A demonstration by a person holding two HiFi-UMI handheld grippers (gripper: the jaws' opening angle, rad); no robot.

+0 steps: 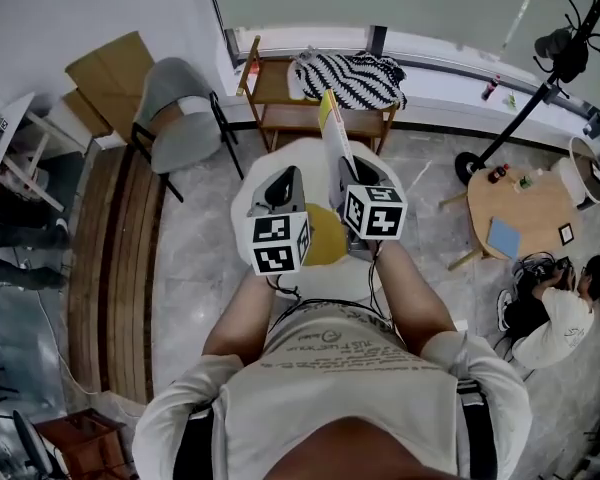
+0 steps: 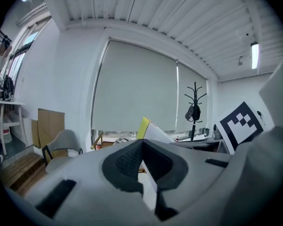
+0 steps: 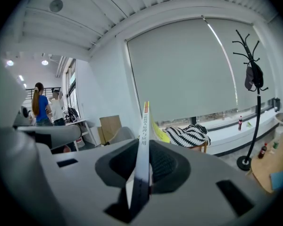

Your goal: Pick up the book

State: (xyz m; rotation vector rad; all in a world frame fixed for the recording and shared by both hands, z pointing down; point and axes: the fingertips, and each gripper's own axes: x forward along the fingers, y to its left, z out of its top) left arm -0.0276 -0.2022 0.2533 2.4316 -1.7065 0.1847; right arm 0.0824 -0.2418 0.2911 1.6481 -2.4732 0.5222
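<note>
A thin book (image 1: 332, 128) with a yellow cover and white pages stands on edge, lifted above the white round table (image 1: 405, 176). My right gripper (image 1: 348, 170) is shut on its spine edge; in the right gripper view the book (image 3: 144, 131) rises straight up from between the pads of the gripper (image 3: 144, 168). My left gripper (image 1: 290, 173) is close beside it on the left. In the left gripper view a white leaf of the book (image 2: 151, 130) runs down between the jaws of the gripper (image 2: 145, 168), which are closed on it. Something yellow (image 1: 325, 236) shows below, between the two grippers.
Behind the table stands a wooden shelf (image 1: 280, 93) with a black-and-white striped cloth (image 1: 352, 78). A grey chair (image 1: 180, 108) is at the left and a black coat stand (image 1: 540, 98) at the right. A low wooden table (image 1: 525, 208) and a seated person (image 1: 558, 313) are at the right.
</note>
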